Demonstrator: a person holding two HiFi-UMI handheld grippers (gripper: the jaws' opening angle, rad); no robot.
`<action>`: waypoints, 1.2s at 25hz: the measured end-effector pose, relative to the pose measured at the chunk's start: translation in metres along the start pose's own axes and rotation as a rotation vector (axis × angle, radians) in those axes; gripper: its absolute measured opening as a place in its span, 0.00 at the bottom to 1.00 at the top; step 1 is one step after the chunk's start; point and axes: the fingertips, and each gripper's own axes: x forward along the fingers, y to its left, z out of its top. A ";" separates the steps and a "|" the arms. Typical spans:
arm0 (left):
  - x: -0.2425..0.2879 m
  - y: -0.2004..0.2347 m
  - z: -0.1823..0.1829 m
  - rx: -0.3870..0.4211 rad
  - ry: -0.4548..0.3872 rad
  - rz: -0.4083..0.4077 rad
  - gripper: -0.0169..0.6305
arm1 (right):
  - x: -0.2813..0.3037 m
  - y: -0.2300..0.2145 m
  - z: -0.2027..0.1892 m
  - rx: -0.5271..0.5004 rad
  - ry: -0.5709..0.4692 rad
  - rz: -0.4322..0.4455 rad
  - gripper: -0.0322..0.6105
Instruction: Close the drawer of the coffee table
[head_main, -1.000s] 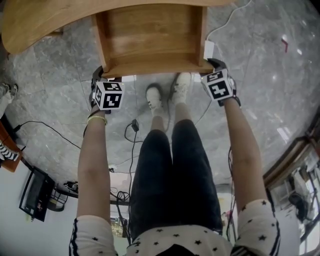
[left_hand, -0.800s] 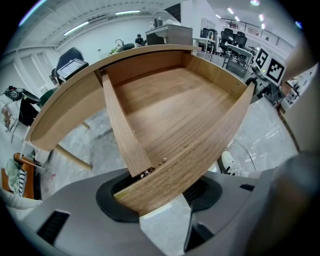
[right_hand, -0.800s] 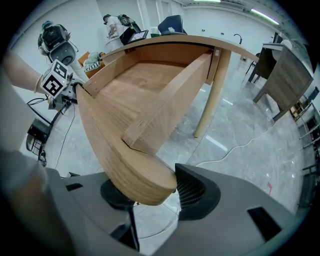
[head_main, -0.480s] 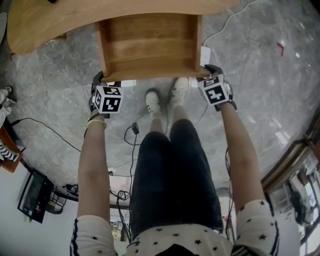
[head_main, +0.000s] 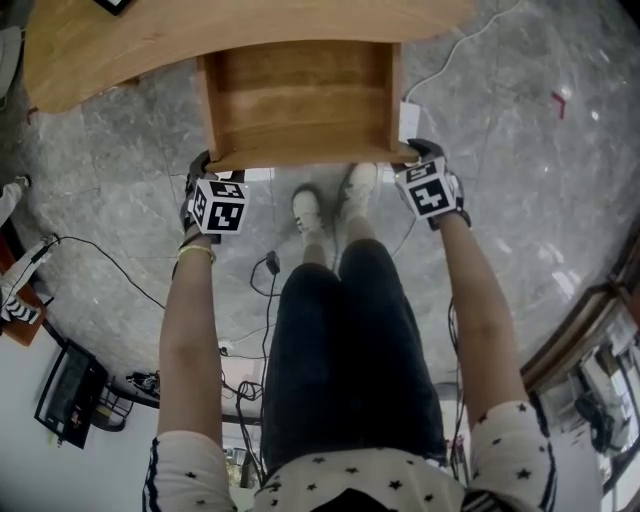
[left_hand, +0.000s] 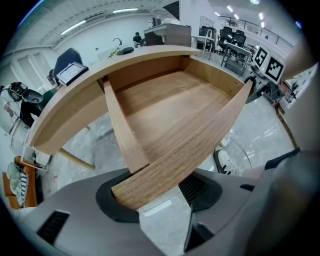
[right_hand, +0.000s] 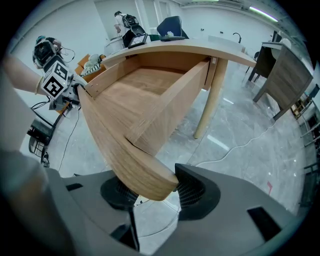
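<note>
The wooden drawer (head_main: 300, 100) stands pulled out from under the light wooden coffee table top (head_main: 150, 45) and is empty inside. My left gripper (head_main: 205, 168) is shut on the left end of the drawer's front panel (head_main: 300, 155). My right gripper (head_main: 420, 152) is shut on its right end. In the left gripper view the front panel (left_hand: 200, 145) runs between the dark pads of the left gripper (left_hand: 160, 192). In the right gripper view the panel's rounded end (right_hand: 150, 185) sits pinched in the right gripper (right_hand: 150, 194). Both grippers point steeply down.
The person's legs and shoes (head_main: 335, 195) stand just in front of the drawer. Cables (head_main: 110, 270) trail over the grey marble floor, and a white plug (head_main: 410, 118) lies by the drawer's right side. A table leg (right_hand: 212, 97) stands beyond the drawer.
The head view has shifted a little, and slightly less of the drawer shows beyond the table top. Both grippers keep their hold on the front panel.
</note>
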 end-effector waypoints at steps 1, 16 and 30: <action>0.000 0.000 0.000 0.001 0.000 0.001 0.40 | 0.000 0.000 0.000 0.000 0.001 0.001 0.36; 0.001 0.007 0.005 0.010 -0.002 0.006 0.40 | 0.000 0.000 0.003 -0.002 -0.006 0.007 0.35; 0.006 0.015 0.018 0.012 -0.013 0.010 0.40 | 0.003 -0.009 0.015 -0.008 -0.009 -0.002 0.35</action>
